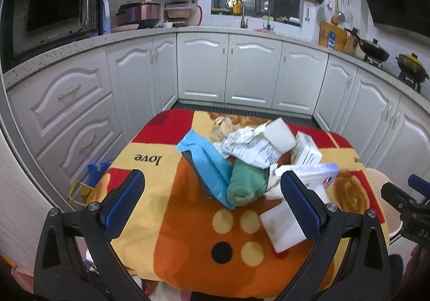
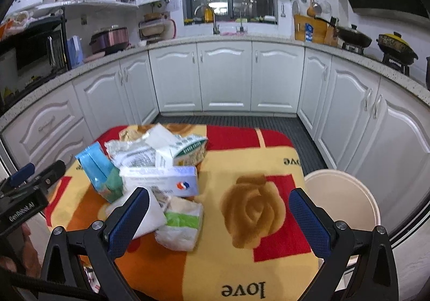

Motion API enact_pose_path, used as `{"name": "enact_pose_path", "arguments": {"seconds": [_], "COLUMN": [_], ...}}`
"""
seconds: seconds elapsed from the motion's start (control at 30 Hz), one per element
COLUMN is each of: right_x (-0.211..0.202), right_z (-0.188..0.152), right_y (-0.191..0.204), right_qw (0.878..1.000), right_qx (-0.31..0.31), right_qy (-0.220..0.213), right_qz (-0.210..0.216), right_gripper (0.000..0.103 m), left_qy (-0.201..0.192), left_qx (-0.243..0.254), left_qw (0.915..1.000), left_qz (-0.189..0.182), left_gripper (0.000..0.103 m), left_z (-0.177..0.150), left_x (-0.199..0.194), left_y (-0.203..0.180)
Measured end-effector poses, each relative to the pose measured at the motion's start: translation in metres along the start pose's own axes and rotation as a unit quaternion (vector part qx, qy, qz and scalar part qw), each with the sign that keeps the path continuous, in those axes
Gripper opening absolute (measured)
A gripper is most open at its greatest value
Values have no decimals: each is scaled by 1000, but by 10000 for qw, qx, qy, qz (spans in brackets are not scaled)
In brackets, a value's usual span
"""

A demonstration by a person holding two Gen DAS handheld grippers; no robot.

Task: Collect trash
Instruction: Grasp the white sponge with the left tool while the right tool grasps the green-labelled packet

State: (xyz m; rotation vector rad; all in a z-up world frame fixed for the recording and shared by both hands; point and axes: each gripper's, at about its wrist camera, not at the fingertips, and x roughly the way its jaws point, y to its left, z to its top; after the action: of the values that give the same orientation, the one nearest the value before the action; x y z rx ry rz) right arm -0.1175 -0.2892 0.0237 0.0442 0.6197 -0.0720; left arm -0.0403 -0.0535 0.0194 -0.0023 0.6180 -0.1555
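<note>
A heap of trash lies on a small table with a red, orange and yellow cloth (image 1: 172,223) (image 2: 242,255). In it are a blue packet (image 1: 207,164) (image 2: 94,164), a green wad (image 1: 246,182), crumpled printed paper (image 1: 247,145), a white and purple box (image 1: 317,174) (image 2: 161,178), white blocks (image 1: 282,225) and a tissue pack (image 2: 180,228). A cream bin (image 2: 341,199) (image 1: 376,180) stands at the table's right. My left gripper (image 1: 212,191) is open and empty before the heap. My right gripper (image 2: 219,207) is open and empty above the table.
White kitchen cabinets (image 2: 225,75) run around the back and both sides. The counter holds an oven (image 1: 51,11), pots and a sink. A dark floor mat (image 2: 242,121) lies behind the table. A yellow and blue thing (image 1: 86,185) stands on the floor at the left.
</note>
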Motion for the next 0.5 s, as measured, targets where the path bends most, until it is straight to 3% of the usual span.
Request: {"name": "enact_pose_path", "arguments": {"seconds": [0.2, 0.4, 0.5], "right_x": [21, 37, 41], "right_z": [-13, -21, -22], "right_y": [-8, -22, -27], "right_qw": [9983, 9950, 9943], "right_qx": [-80, 210, 282], "right_qy": [574, 932, 1014], "right_qz": [109, 285, 172], "right_gripper": [103, 103, 103], "left_qy": [355, 589, 669], "left_qx": [124, 280, 405], "left_qw": [9988, 9969, 9949], "left_qz": [-301, -441, -642], "left_gripper": [101, 101, 101], "left_z": [-10, -20, -22], "left_x": [12, 20, 22], "left_y": [1, -6, -12]}}
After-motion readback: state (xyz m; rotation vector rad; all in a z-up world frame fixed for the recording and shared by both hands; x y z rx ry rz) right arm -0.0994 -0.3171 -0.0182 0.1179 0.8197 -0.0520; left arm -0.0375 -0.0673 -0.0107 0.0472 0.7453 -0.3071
